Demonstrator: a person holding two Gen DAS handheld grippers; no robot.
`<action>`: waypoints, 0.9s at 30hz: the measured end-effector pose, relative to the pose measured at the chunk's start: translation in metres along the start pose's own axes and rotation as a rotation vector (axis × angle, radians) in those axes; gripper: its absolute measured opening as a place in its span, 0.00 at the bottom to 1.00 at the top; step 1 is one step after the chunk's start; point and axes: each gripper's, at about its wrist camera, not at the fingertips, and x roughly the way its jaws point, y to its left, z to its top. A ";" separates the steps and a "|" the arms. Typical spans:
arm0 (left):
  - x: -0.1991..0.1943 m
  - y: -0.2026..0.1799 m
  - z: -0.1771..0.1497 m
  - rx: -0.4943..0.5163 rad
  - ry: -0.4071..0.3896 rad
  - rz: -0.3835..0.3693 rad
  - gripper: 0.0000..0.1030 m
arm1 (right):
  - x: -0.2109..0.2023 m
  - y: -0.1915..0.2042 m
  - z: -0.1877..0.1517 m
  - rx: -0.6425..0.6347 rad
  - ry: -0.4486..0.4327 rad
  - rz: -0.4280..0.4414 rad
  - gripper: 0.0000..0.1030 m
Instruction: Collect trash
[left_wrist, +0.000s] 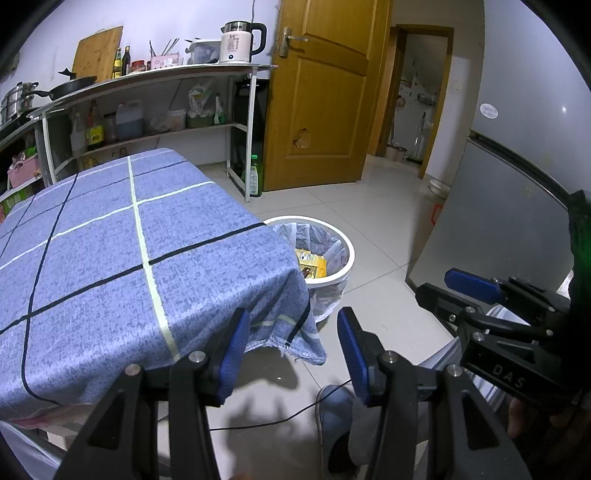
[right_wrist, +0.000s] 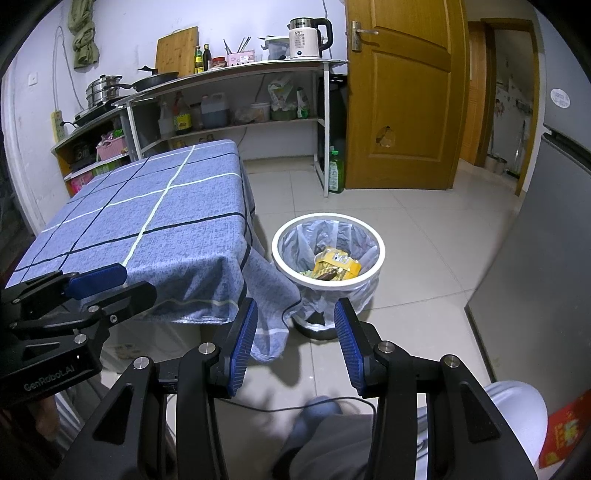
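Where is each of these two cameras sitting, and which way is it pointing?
Left wrist: rides the left gripper, facing the blue-clothed table corner; open blue fingers, right gripper alongside.
Right wrist: rides the right gripper, facing the white bin; left gripper, person's legs below.
Shared: table, bin, yellow wrapper, wooden door.

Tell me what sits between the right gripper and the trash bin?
In the right wrist view, only bare floor tile separates the open right gripper from the trash bin; the tablecloth's hanging corner droops just to the left.
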 end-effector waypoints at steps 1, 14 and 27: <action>0.000 0.001 0.001 0.000 0.002 -0.002 0.50 | 0.001 -0.001 0.000 -0.003 -0.001 0.001 0.43; 0.000 0.004 0.001 0.014 0.005 0.003 0.50 | 0.003 -0.004 0.000 -0.006 0.006 0.005 0.43; 0.000 0.005 -0.001 0.000 0.001 0.021 0.50 | 0.006 -0.005 0.000 -0.009 0.007 0.006 0.43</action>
